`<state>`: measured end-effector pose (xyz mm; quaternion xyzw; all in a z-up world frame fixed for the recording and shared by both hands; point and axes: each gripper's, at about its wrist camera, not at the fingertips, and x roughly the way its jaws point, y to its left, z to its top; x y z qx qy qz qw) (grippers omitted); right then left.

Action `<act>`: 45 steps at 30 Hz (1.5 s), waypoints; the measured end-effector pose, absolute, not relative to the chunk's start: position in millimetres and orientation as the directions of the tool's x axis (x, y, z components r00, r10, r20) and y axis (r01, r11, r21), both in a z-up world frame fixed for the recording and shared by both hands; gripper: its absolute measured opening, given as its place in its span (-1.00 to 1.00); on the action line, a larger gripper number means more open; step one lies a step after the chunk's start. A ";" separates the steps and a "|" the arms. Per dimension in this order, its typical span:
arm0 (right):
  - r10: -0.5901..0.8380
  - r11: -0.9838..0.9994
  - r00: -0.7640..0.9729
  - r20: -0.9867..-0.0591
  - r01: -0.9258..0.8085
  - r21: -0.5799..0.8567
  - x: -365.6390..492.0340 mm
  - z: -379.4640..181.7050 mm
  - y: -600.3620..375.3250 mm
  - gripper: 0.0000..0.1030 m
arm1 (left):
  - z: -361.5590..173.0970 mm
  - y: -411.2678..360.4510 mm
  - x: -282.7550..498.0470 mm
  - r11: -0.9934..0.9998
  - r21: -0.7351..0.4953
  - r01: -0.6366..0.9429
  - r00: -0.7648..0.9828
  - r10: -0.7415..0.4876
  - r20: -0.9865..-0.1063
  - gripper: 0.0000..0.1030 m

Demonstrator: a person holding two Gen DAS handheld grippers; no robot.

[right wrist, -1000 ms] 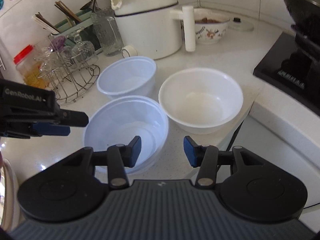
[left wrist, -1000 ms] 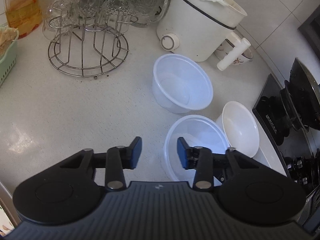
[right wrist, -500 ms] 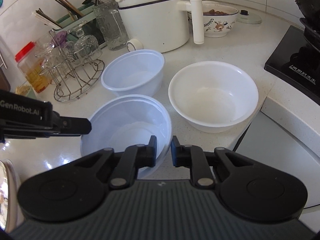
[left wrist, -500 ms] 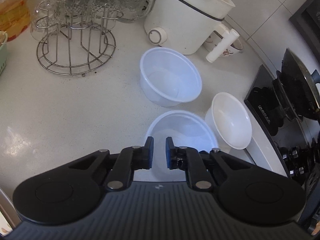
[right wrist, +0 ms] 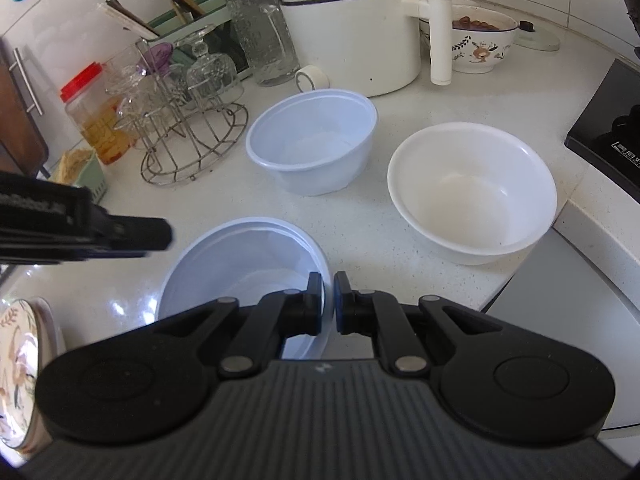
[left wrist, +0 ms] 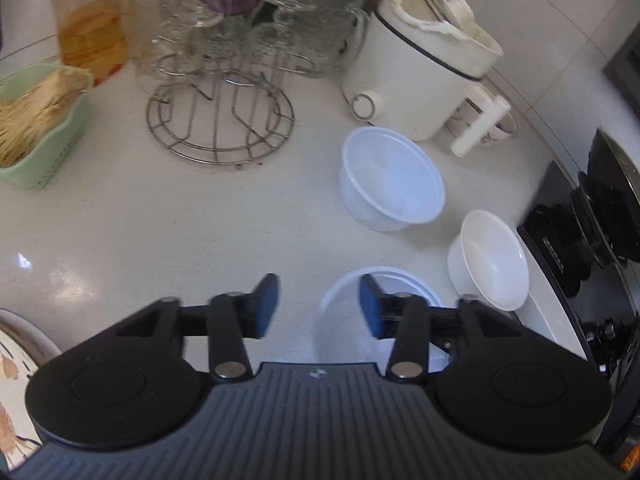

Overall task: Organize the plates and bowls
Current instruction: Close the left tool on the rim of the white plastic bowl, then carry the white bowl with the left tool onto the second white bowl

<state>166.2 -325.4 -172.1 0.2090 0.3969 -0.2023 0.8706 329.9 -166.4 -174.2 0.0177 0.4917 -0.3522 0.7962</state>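
Observation:
Three bowls are on the white counter. A translucent plastic bowl [right wrist: 240, 268] is nearest; my right gripper [right wrist: 328, 300] is shut on its right rim. It also shows in the left wrist view [left wrist: 344, 320] under my open left gripper [left wrist: 318, 306], whose right finger is over its rim. A second translucent bowl [right wrist: 316, 140] [left wrist: 390, 180] stands farther back. A white opaque bowl [right wrist: 472, 188] [left wrist: 492, 260] stands at the right near the counter edge. A flowered plate [right wrist: 16, 364] [left wrist: 8, 364] lies at the far left.
A wire rack of glasses [left wrist: 220, 120] [right wrist: 192, 140], a white cooker [left wrist: 420, 76] [right wrist: 352, 28], a red-lidded jar [left wrist: 88, 20], a green basket [left wrist: 40, 124] and a patterned bowl [right wrist: 480, 40] stand at the back. A black stove [left wrist: 592, 240] [right wrist: 608, 128] is at the right.
My left gripper has opened and pulled back to the left. My right gripper has closed further onto the near bowl's rim, and the bowl has shifted toward me.

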 end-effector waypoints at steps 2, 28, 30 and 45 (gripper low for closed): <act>-0.180 0.831 0.598 -0.781 0.518 0.204 165.8 -173.8 -326.7 -0.82 | -180.4 -162.5 330.8 0.758 -0.326 0.565 0.256 -0.537 -0.804 0.07; 0.033 0.912 0.642 -0.766 0.295 0.286 213.9 -164.6 -275.1 -0.78 | -181.8 -84.2 347.9 0.852 -0.301 0.429 0.251 -0.432 -0.866 -0.77; 0.035 0.913 0.623 -0.781 0.299 0.279 217.2 -167.9 -273.8 -0.78 | -181.1 -82.4 347.9 0.852 -0.290 0.436 0.256 -0.427 -0.867 -0.77; 0.051 0.934 0.701 -0.711 0.219 0.283 201.0 -136.3 -274.8 0.06 | -132.4 -69.0 330.5 0.861 -0.266 0.434 0.363 -0.437 -0.823 -0.75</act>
